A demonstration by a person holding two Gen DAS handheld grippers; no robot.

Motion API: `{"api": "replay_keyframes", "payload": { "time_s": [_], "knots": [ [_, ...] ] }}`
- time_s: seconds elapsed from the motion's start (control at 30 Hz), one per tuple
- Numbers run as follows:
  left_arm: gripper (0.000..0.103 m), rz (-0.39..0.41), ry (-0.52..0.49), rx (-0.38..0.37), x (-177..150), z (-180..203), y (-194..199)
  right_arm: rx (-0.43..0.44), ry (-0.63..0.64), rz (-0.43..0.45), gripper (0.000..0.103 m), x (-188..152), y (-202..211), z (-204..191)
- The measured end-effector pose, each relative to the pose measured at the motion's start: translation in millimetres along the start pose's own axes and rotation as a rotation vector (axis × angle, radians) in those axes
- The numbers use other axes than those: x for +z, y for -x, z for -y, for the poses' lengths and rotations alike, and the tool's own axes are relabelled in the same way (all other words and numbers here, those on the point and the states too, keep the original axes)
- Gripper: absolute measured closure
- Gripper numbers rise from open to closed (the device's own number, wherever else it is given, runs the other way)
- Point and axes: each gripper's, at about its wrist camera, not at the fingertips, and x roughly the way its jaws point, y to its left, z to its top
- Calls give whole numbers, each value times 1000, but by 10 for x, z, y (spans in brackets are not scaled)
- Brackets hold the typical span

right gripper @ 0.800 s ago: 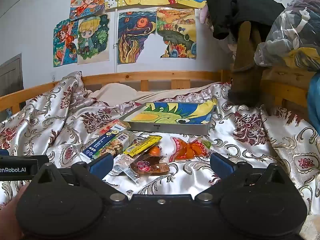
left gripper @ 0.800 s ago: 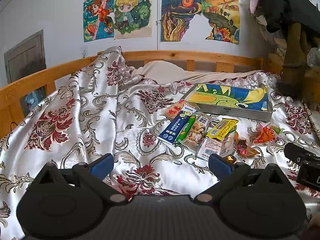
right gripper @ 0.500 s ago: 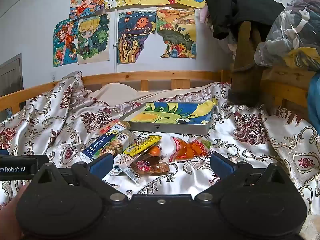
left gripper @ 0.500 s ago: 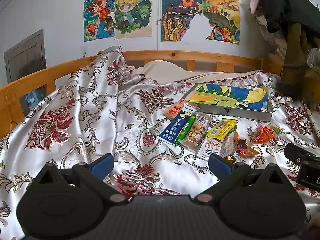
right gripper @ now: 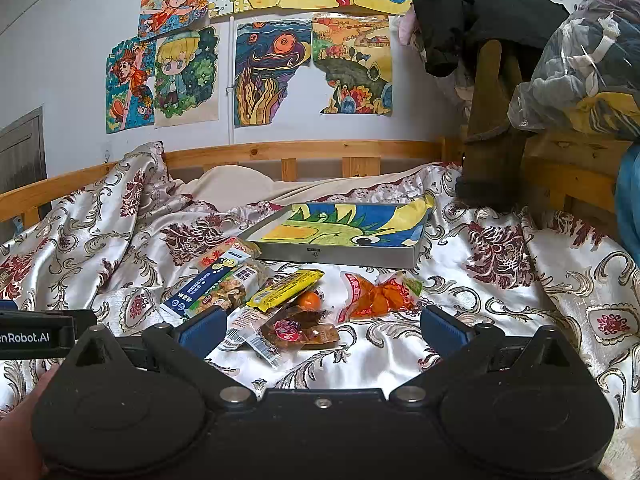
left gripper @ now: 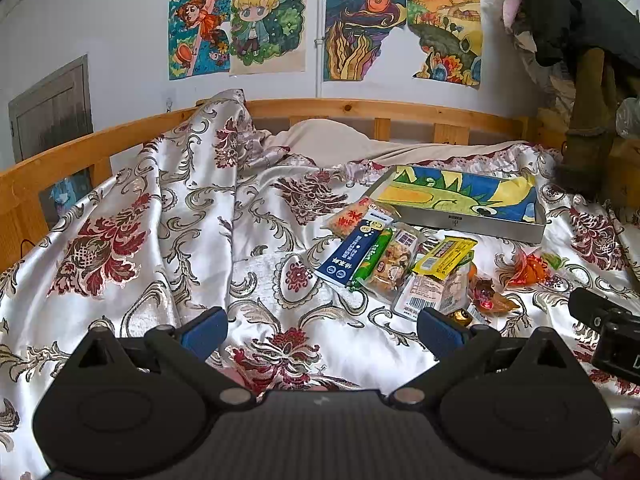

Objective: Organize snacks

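Observation:
Several snack packets lie in a loose pile on the flowered bedspread: a dark blue packet, a green stick, a yellow bar and an orange-red packet. Behind them sits a shallow grey tray lined with a coloured drawing; the same tray shows in the right wrist view. My left gripper hovers open short of the pile, which lies ahead to its right. My right gripper is open too, just short of a brown packet. Nothing is between either pair of fingers.
A wooden bed rail runs along the back and left, below a wall of drawings. Dark clothes and a brown boot stand at the right, with a bagged bundle beside them. A hand shows at the lower left.

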Motion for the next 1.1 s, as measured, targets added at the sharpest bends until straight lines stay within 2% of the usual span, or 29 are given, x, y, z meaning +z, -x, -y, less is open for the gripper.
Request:
{"api": "replay_keyframes", "payload": {
  "time_s": [1.1],
  "knots": [
    [0,-6,4,-4,-8,18,-17,0,-2,-2,1,-3,8,-6]
  ]
}}
